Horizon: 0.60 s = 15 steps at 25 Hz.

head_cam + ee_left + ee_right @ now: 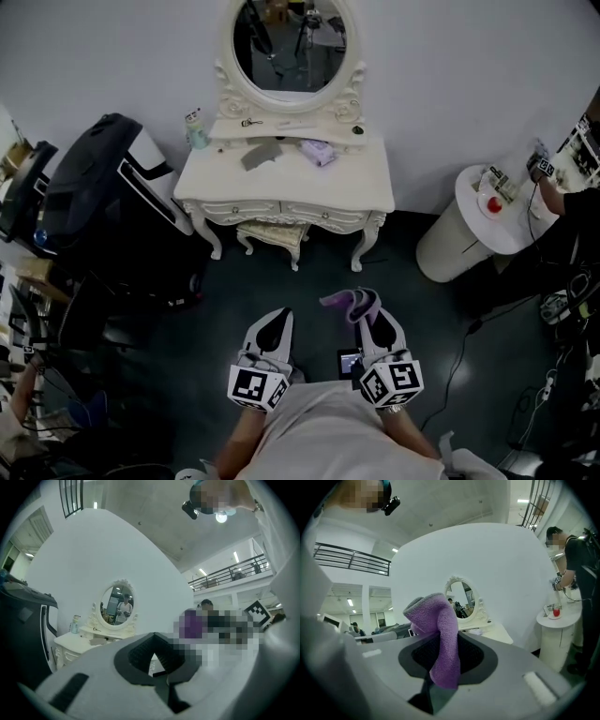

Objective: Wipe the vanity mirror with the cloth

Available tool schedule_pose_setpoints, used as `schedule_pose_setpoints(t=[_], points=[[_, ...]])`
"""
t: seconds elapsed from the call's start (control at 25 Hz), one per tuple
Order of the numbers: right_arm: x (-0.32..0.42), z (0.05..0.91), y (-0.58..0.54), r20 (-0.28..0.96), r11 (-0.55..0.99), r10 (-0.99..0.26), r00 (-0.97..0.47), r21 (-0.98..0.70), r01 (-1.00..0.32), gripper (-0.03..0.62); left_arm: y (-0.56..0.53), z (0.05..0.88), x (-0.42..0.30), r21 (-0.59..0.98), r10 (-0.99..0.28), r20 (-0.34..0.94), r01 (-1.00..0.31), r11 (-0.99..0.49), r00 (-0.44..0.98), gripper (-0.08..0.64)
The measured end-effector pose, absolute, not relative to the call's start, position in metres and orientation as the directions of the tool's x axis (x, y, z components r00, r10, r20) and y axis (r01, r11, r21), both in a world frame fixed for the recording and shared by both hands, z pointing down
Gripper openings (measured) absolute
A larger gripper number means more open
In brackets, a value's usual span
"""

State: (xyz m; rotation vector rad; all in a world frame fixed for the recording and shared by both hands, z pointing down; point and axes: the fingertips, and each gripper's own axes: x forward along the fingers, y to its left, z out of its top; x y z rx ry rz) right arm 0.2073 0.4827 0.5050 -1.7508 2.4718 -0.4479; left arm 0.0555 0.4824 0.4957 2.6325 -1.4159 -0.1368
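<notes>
1. Right gripper (367,319): fingers clenched on the purple cloth (350,301), which is bunched above the tips.
2. Left gripper (278,321): fingers pressed together, nothing between them.
3. Both grippers sit low over the dark floor (309,281), well apart from the white vanity surface (366,180).
4. The oval vanity mirror (289,42) stands upright at the back of that surface.

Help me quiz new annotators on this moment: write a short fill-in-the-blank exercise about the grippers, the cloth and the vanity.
1. The cloth clamped in the right gripper is ____ in colour.
2. The left gripper has its jaws together and holds ____.
3. The vanity mirror has an ____ shape.
4. In the head view, a bottle stands at the ____ end of the vanity table.

Missing words: purple; nothing; oval; left.
</notes>
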Motion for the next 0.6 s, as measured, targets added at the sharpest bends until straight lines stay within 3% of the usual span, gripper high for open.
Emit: schedule_pose_setpoints(t=[0.6], points=[[0.110, 0.513, 0.377, 0.146, 0.308, -0.922, -0.358, -0.280, -0.909, 0.109, 0.385, 0.506, -0.034, 0.181, -0.824, 0.019, -0.813, -0.554, 0.566, 0.003]])
